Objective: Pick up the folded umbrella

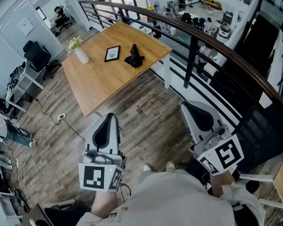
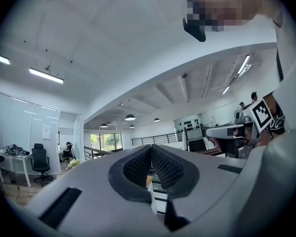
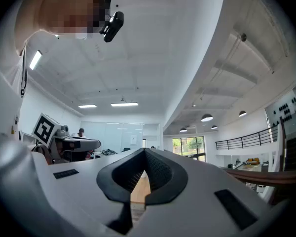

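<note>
On the wooden desk (image 1: 99, 81), no brand or label can be read. The print on the black-framed card (image 1: 112, 53) is too small to be made out from the head view. The only bold marks seen are the black-and-white square markers on the cube of the left gripper (image 1: 109, 117) and on that of the right gripper (image 1: 186, 105); these are patterns, not words.

The folded umbrella (image 1: 134, 56) is seen as a small, dark, crumpled bundle, black all over. One end rises to a narrow tip and the cloth is gathered loosely lower down. It is placed on the half of the desk nearer the railing (image 1: 193, 34), toward the desk's corner beside the white desk leg and back from both edges. The framed card is laid just beside it, on the side away from that corner. A white vase (image 1: 81, 55) with pale flowers (image 1: 75, 43) is set near the opposite long edge.

Both grippers are held over the wooden floor (image 1: 146, 112), well apart from the desk and from the umbrella. In the left gripper view the left gripper (image 2: 151, 148) is shown with its ribbed pads pressed together at the tips and nothing caught between them. In the right gripper view the right gripper (image 3: 145, 153) is likewise pressed together and empty.
</note>
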Demonstrator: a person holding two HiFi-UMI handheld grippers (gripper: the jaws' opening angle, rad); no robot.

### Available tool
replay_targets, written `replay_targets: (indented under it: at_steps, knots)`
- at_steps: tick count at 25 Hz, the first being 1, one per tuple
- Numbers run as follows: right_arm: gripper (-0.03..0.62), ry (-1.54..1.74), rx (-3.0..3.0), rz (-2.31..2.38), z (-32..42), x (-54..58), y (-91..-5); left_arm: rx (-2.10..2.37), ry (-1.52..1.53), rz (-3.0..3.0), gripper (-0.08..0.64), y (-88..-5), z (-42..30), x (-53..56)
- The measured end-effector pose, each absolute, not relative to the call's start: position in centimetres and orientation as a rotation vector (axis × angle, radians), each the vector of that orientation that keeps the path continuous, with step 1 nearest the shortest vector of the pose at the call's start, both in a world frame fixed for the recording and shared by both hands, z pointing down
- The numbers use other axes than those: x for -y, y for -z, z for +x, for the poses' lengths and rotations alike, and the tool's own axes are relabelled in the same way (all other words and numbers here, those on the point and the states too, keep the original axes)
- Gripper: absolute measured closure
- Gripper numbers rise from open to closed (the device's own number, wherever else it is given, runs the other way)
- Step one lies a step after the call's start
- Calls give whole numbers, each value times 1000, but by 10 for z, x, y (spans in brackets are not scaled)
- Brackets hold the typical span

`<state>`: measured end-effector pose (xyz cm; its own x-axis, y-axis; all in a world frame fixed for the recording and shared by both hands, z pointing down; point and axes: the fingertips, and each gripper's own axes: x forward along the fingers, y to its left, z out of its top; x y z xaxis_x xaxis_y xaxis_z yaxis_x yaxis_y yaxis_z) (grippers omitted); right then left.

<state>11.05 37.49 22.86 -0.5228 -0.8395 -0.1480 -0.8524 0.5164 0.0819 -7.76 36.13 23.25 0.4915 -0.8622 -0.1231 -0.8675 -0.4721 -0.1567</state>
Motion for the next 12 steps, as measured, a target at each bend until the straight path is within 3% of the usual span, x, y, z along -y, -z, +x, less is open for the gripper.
replay_targets:
  at_steps: [12]
  knots:
    - [564, -167, -2621, -1453, 122, -387, -218, -1474, -59, -2565, 540, -225, -64, -374]
